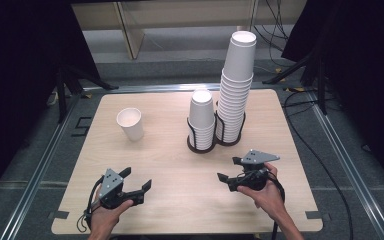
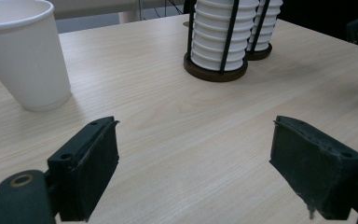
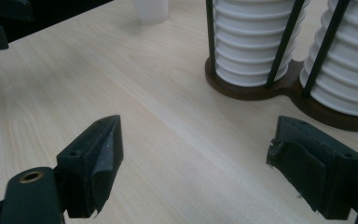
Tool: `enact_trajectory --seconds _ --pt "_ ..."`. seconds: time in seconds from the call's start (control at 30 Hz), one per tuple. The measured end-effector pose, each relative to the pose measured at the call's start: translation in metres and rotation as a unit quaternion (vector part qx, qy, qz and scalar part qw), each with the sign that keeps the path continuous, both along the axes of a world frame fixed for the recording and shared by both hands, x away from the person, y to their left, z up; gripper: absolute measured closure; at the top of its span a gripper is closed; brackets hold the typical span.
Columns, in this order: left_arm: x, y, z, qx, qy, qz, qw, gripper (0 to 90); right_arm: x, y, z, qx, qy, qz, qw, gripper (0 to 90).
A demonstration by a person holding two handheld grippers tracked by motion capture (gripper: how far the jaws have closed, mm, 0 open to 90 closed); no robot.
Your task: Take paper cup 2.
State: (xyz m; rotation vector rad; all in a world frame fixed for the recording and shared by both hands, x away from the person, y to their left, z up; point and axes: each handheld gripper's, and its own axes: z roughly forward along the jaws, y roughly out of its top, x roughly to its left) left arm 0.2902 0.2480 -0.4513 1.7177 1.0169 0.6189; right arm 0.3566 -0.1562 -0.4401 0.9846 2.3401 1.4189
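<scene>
On table, upright white paper cup (image 1: 130, 123)

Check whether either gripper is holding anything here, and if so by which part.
Nothing is held. The left gripper and the right gripper both stand open over bare wooden table, apart from the single white paper cup.

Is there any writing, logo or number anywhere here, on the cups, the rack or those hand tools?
None can be read.
The single paper cup and the stacked cups are plain white.
The dark cup rack, the wooden table, the left gripper and the right gripper bear no lettering.
</scene>
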Motion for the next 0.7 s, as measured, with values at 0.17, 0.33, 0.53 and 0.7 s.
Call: enact_trajectory --seconds 0.17,0.33,0.53,0.7 --pt "-0.002 -0.002 -0.002 0.011 0.003 -0.005 0.9999 14.5 0.001 -0.005 0.01 0.018 -0.011 -0.014 0.9997 17.1" --pt "0.0 -0.004 -0.007 0.016 0.004 -0.009 0.9998 14.4 0.004 -0.011 0.026 0.029 -0.026 -0.036 0.9986 16.9" --pt "0.001 -0.004 -0.008 0.018 0.004 -0.009 0.9998 14.5 0.013 -0.022 0.052 0.029 -0.063 -0.068 0.9953 16.2" --pt "0.001 -0.004 -0.009 0.013 0.001 -0.011 0.9999 14.5 0.022 -0.029 0.072 0.035 -0.087 -0.086 0.9919 15.8"
